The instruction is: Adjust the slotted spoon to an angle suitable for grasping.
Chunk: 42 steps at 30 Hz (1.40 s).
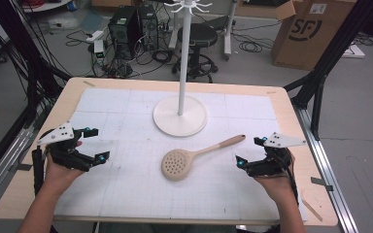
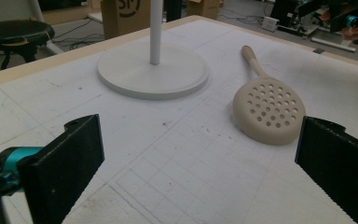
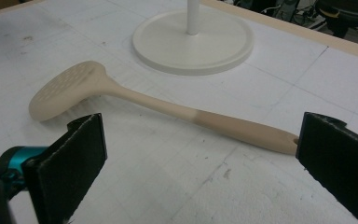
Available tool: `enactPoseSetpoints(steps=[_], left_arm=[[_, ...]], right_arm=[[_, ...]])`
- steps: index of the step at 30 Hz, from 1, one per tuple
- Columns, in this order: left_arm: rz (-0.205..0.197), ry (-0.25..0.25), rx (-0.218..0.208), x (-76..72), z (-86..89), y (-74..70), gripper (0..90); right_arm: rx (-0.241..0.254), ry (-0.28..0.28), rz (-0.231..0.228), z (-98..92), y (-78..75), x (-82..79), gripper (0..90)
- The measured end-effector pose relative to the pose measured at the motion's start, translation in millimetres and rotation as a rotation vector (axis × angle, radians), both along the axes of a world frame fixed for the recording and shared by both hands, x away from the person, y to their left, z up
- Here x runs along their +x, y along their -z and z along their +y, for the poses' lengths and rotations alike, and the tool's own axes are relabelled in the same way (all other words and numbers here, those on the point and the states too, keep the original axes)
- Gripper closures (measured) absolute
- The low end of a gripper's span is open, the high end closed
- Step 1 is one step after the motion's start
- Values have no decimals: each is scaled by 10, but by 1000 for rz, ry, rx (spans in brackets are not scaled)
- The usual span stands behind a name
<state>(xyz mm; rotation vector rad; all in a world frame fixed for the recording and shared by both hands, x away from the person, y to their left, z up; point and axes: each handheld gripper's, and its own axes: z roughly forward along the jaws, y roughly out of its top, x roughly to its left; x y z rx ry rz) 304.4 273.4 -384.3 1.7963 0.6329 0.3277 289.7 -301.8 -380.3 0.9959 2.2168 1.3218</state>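
Note:
A beige slotted spoon [image 1: 194,156] lies flat on the white gridded mat, its round perforated head [image 2: 269,110] toward the table's front and its handle [image 3: 242,127] running back and to the right. Behind it stands a white rack with a round base [image 1: 180,115] and a tall pole [image 1: 183,58] topped with hooks. My left gripper [image 1: 96,144] hovers open at the mat's left side, well clear of the spoon. My right gripper [image 1: 250,151] is open too, close to the right of the handle's end, with nothing between its jaws.
The wooden table [image 1: 291,104] carries the white mat [image 1: 126,184]. Beyond the far edge are a black stool [image 1: 197,36], computer towers [image 1: 126,29], cables and a cardboard box [image 1: 311,29]. Black frame posts [image 1: 320,73] flank the table.

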Motion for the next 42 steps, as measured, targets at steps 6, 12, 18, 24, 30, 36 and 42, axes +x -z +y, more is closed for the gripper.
enactPoseSetpoints(steps=[6,12,18,24,30,36,42], left_arm=[[7,8,20,4,-43,42,17],[4,7,14,1,-25,45,17],[-3,-3,14,7,4,38,17],[0,-1,20,0,-6,45,17],[1,5,19,4,-11,49,17],[9,10,25,7,-16,62,17],[6,11,16,7,-11,56,17]], right_arm=[[-11,-3,10,2,31,3,4],[-22,-4,9,43,22,-23,4],[-39,5,-3,63,-19,-46,34],[-51,-8,1,65,-40,-56,157],[-54,-8,8,83,-68,-31,239],[-64,-3,12,107,-88,48,315],[-65,16,34,113,-103,147,423]])
